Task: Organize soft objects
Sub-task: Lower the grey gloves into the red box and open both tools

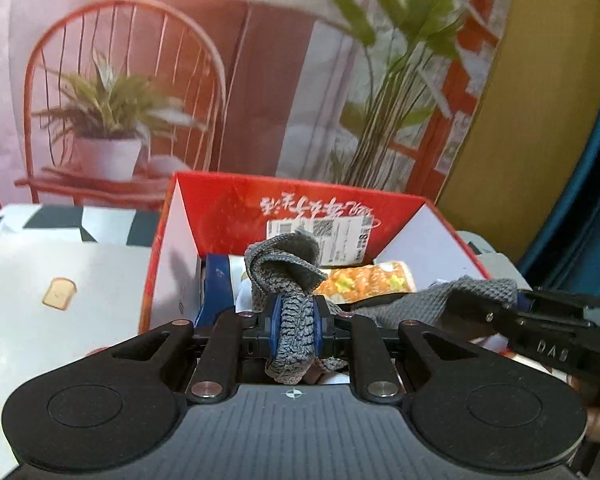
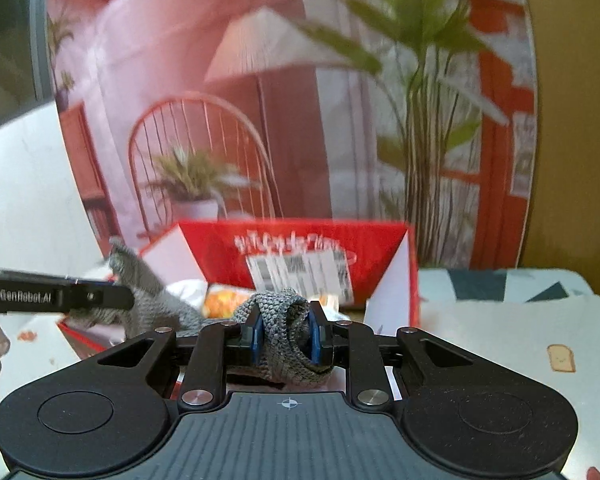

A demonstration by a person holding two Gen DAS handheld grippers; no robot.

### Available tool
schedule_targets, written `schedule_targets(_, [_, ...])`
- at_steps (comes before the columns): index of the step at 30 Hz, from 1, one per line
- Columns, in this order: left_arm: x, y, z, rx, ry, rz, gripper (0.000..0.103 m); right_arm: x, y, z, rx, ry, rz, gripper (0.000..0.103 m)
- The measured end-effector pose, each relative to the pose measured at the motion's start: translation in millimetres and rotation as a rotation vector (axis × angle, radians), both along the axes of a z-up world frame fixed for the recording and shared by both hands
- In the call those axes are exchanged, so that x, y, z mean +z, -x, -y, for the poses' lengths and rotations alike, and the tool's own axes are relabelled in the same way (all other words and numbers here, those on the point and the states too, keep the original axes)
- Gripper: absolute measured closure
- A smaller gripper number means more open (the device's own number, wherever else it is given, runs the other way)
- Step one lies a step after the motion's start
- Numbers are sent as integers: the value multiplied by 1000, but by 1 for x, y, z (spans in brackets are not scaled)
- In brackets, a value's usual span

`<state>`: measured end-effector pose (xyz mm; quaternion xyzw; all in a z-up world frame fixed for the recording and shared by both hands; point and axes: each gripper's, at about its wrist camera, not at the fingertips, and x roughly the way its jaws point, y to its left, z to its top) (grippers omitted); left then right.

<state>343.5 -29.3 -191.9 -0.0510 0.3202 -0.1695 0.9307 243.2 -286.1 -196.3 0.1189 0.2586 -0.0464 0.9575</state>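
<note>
Grey knitted cloth (image 1: pixel 294 320) strung between both tools, hanging right over the open red box (image 1: pixel 300 204)! Left gripper (image 1: pixel 294 330) is clamped on one bunched end, the fabric curling up above its blue pads (image 1: pixel 276 320). Right gripper (image 2: pixel 286 338) is pinching the other end just as tight. Below the cloth sits an orange patterned packet (image 1: pixel 364 282), already in the box. To land this well, I'd say keep both ends level, lower together so the middle settles inside the box walls, then let go only once the cloth rests. Printed tablecloth (image 1: pixel 60 280) lies beside the box.
</note>
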Motion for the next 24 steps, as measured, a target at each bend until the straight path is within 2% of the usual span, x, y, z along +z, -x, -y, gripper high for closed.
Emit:
schedule_targets(8, [-23, -20, 11, -15, -66, -42, 86, -22, -29, -4, 13, -33, -77, 83])
schedule_targets(15, [-24, -19, 14, -28, -83, -32, 85, -34, -28, 1, -19, -70, -97, 83])
schedule_targets(16, [-23, -18, 13, -27, -84, -28, 83, -33, -26, 1, -22, -68, -89, 82])
schedule_targets(17, [-22, -16, 12, -29, -85, -23, 77, -32, -23, 1, -26, -63, -79, 81])
schedule_targets(18, [-20, -13, 10, -34, -87, -16, 71, -30, -20, 1, -27, -58, -71, 77])
schedule_targets(20, [-16, -4, 8, -49, -92, 10, 44, -27, -12, -2, -34, -37, -45, 70])
schedule_targets(23, [-10, 11, 5, -60, -106, 43, 35, -19, 1, -8, -33, 3, -2, 47])
schedule_targets(24, [-8, 16, 4, -61, -110, 53, 35, -16, 6, -11, -40, 20, 16, 31])
